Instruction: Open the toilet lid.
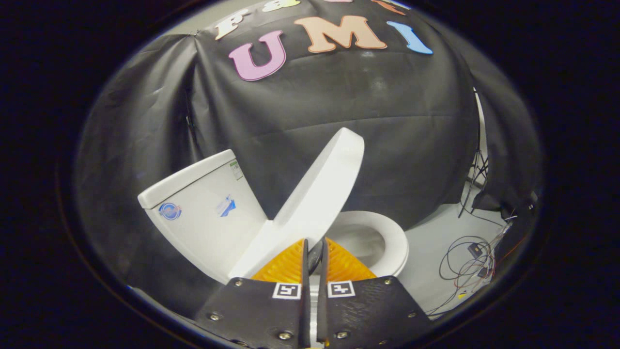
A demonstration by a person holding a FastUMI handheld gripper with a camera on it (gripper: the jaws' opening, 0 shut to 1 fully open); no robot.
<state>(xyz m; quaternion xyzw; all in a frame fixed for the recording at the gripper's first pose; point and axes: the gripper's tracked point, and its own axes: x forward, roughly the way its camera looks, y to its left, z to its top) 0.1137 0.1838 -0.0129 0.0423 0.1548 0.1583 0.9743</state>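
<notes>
The lid [319, 189] stands raised at a slant in the middle of the frame, its free end pointing to the upper right, clear of the seat [387, 237] that lies flat on the bowl at lower right; I judge the opening better than half done, since the lid has yet to lean back on the tank [203, 208] at the left. My gripper [316, 247] sits at the bottom centre with its orange fingers [286, 266] drawn nearly together; the lid's lower edge looks pinched between them, so I take it as clenched on the lid (the contact itself is hard to see). The lid is plain glossy white, smooth and oval, thin at the rim; cables [465, 266] trail on the floor at lower right.
</notes>
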